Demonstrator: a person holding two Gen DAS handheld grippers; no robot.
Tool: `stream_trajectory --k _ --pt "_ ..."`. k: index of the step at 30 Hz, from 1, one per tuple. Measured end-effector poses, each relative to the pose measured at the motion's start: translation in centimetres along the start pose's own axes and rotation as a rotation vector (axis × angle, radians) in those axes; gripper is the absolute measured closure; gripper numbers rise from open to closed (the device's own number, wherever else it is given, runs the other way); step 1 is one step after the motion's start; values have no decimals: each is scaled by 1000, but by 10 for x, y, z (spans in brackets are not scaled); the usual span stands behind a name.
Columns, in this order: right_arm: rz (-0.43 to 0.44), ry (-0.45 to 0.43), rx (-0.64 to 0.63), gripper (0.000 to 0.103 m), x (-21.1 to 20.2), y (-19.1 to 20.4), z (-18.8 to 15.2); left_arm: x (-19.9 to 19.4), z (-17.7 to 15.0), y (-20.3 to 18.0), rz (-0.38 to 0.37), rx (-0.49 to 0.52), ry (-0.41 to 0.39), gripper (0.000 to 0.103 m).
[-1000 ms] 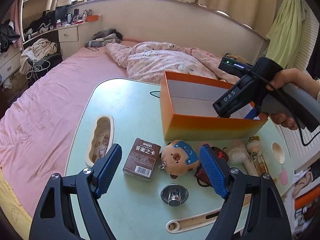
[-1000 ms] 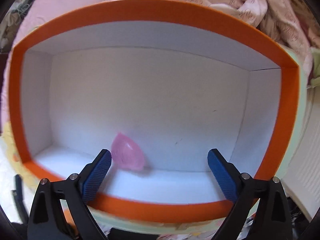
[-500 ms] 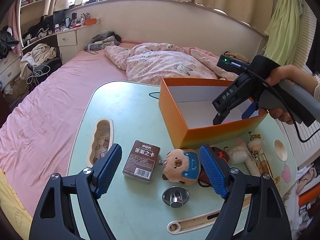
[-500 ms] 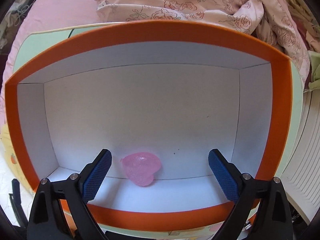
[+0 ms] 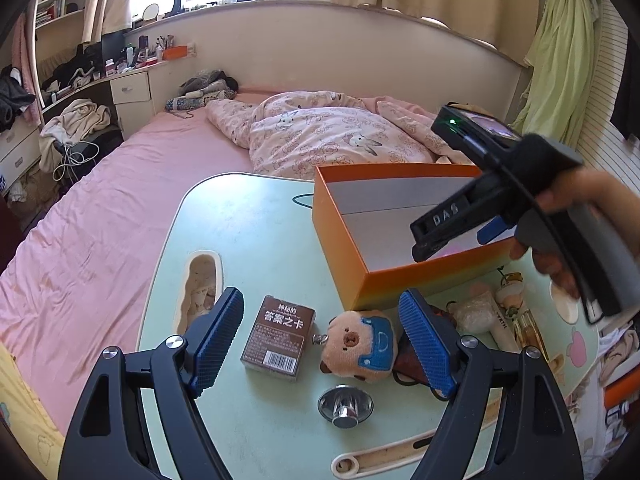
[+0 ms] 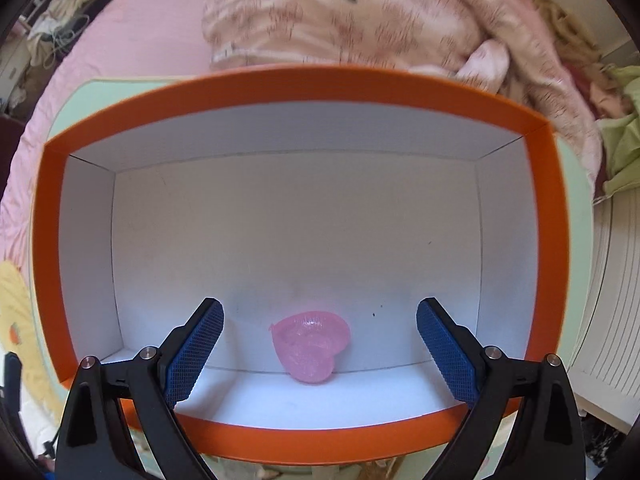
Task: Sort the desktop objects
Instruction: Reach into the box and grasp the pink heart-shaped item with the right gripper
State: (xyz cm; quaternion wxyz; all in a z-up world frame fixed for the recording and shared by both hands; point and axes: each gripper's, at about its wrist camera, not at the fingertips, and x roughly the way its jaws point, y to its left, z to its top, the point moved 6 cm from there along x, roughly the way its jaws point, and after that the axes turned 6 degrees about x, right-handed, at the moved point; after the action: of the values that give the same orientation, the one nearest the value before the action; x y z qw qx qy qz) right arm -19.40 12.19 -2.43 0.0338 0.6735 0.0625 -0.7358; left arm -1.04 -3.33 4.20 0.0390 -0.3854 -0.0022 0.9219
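My right gripper (image 6: 320, 344) hangs over the near edge of the orange box (image 6: 48, 240), its blue pads spread wide with nothing between them. Just ahead of the fingertips, on the white floor against the near wall, lies the pink heart-shaped dish (image 6: 310, 346), alone in the box.

My left gripper (image 5: 322, 334) hovers over the pale green table (image 5: 248, 220), its jaws wide apart too and holding nothing. Between the pads and a little beyond them sit the brown card deck (image 5: 279, 338) and, to its right, the plush pig keychain (image 5: 360, 346) touching a dark red item I cannot make out. Nearer me lies a shiny metal knob (image 5: 345, 406). Farther ahead to the right stands the orange box, my hand (image 5: 576, 216) above it.
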Motion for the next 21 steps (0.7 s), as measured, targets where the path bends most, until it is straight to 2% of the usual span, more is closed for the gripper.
stream_trajectory --k 8,13,15,16,18,21 --pt "-19 -136 -26 5 3 -11 -29 13 22 -13 20 45 -4 23" --pt "-22 -98 -67 5 2 -12 -39 23 39 -16 -16 53 5 23" --pt "-25 -79 -80 6 4 -11 -46 22 45 -12 -7 37 -7 23" --pt "-29 -68 -88 7 4 -11 -50 21 48 -10 -1 30 -15 23" --pt "-33 -25 -102 19 6 -12 -52 21 50 -6 5 22 -19 23" --pt "-35 67 -119 20 7 -13 -55 24 48 0 6 10 -12 23"
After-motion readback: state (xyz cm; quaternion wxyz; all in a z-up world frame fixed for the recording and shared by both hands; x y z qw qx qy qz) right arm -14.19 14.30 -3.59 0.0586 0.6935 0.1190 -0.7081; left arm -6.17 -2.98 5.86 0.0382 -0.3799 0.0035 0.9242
